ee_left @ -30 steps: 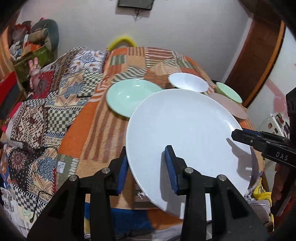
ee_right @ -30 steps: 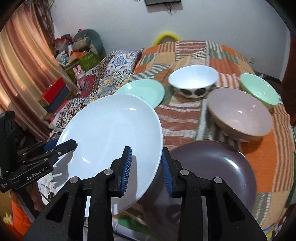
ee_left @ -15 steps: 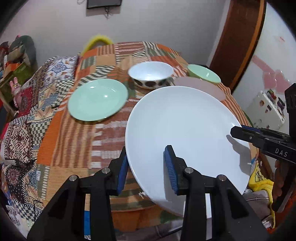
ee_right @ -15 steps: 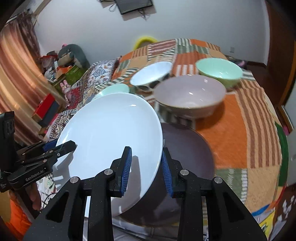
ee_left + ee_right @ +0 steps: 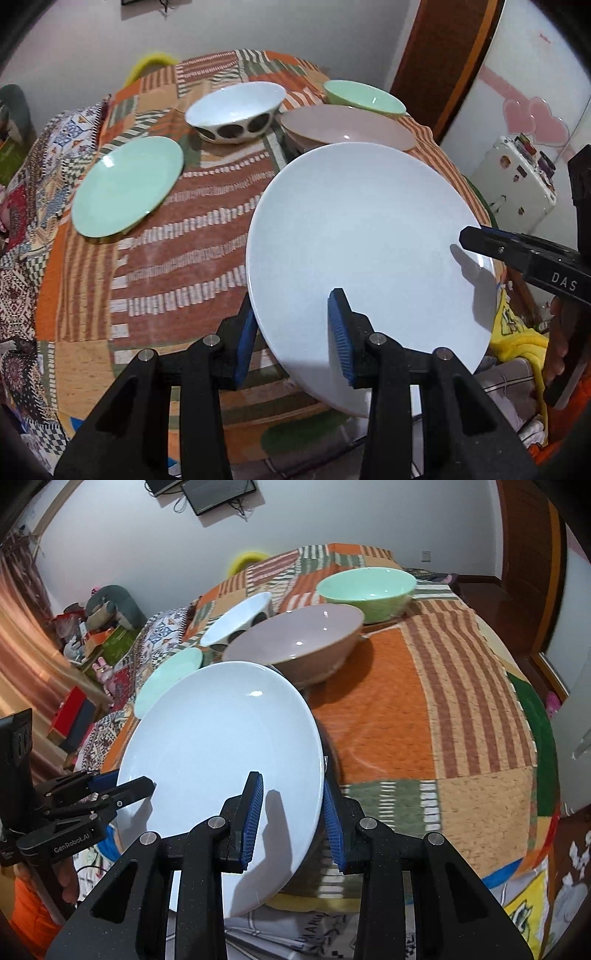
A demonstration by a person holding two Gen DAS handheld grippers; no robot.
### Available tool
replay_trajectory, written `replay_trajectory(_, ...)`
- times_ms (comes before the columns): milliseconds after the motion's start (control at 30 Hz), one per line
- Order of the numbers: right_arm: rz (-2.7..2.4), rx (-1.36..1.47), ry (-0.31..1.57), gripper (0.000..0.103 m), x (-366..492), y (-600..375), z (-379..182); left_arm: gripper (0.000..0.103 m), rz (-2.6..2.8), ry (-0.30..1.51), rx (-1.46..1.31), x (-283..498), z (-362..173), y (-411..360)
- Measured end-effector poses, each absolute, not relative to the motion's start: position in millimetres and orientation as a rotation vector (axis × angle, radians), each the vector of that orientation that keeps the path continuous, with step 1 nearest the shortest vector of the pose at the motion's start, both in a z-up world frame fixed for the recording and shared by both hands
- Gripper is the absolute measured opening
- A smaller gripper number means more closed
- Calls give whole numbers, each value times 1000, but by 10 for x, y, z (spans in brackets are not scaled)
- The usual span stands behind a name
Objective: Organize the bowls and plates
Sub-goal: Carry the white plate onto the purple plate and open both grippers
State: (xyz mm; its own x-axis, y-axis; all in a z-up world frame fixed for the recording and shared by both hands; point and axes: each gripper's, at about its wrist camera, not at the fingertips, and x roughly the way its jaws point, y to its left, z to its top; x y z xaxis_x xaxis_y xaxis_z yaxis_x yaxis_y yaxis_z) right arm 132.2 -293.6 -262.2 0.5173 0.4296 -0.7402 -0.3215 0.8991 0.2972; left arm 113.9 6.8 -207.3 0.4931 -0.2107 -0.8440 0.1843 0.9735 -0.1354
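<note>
Both grippers clamp opposite rims of the white plate (image 5: 369,236): the left gripper (image 5: 295,336) and the right gripper (image 5: 291,816) each have blue pads closed on its edge, holding it tilted above the counter's (image 5: 424,709) near edge. Beyond sit a pink bowl (image 5: 295,642), green bowl (image 5: 369,587), spotted white bowl (image 5: 234,112) and green plate (image 5: 125,190).
</note>
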Motion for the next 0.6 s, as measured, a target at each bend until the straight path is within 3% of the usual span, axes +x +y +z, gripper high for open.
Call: replay_trajectory(600, 425, 89, 974, 30, 1409, -2908, -2786, 39, -222, 1051, -43, 1326, -2228, 77)
